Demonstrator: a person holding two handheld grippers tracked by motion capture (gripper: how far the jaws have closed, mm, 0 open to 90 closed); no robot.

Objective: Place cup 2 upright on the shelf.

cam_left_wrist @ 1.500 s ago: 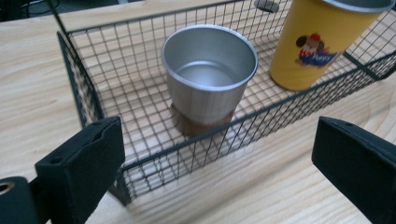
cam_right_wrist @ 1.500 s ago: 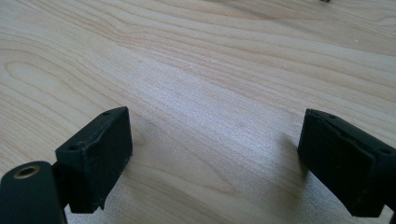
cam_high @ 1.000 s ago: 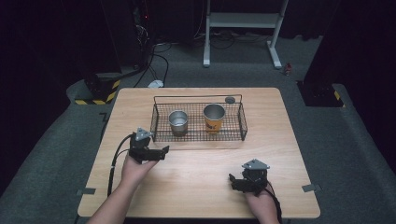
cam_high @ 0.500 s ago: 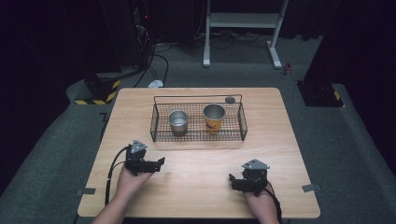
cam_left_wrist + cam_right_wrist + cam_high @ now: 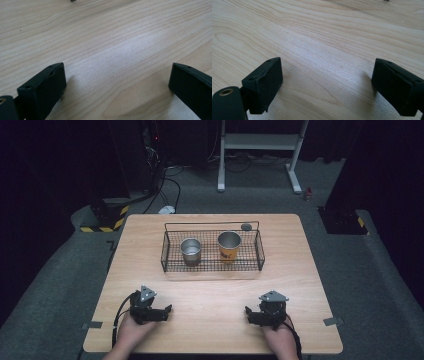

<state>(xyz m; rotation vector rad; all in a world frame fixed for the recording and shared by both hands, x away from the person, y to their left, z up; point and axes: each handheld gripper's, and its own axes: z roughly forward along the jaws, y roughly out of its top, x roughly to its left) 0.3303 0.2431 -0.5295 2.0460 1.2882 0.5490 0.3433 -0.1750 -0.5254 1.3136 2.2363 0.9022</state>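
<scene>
My left gripper [image 5: 150, 313] rests low on the wooden table [image 5: 210, 292] near its front left, held by a hand. Its jaws stand wide apart [image 5: 117, 80] over bare wood; they have just been closing slightly, with nothing between them. At the front right my right gripper [image 5: 266, 315] also sits on the table in a hand, open [image 5: 327, 80] and empty. Farther back, a black wire basket [image 5: 212, 266] holds a steel cup [image 5: 190, 250] on its left and a yellow-orange cup [image 5: 229, 245] on its right, both upright.
A small dark round object [image 5: 245, 226] lies on the table just behind the basket's right end. Bare wood stretches between the basket and both grippers. Beyond the table there is grey floor, with cables and a white stand [image 5: 260, 142] at the back.
My left gripper has moved back toward the near edge of the table and sunk down onto it. The right gripper has stayed where it was.
</scene>
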